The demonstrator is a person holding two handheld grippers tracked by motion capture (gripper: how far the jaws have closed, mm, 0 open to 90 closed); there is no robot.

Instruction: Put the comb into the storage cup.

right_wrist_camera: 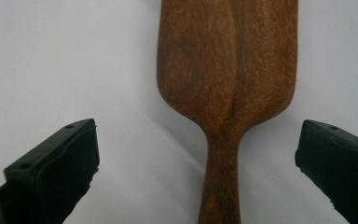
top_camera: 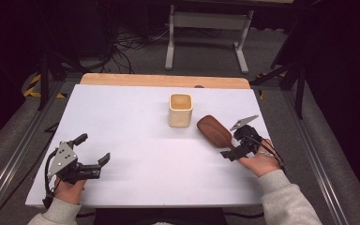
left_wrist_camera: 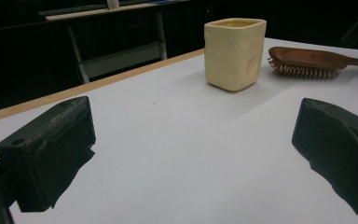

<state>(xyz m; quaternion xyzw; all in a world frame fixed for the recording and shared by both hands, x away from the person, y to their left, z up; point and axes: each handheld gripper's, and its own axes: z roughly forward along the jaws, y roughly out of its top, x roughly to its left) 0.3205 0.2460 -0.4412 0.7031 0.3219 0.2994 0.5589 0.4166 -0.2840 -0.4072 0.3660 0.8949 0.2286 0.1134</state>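
White tabletop [top_camera: 136,140] fills mid-frame. Cream cup [top_camera: 181,110] upright, centre. Wooden hairbrush [top_camera: 214,131] lies bristles down just right of it. Left hand-held gripper [top_camera: 94,149], lower left, jaws spread, empty. Right hand-held gripper [top_camera: 233,143], jaws spread, straddles the brush handle.

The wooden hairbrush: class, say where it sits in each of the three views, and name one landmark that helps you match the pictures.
High view: the wooden hairbrush lies right of centre, just right of the cream cup, handle towards the right hand-held gripper.
Left gripper view: upper right, bristles down, just right of the cup.
Right gripper view: centre, its handle running down between the two open jaws.
Shared landmark: the white tabletop under the brush.
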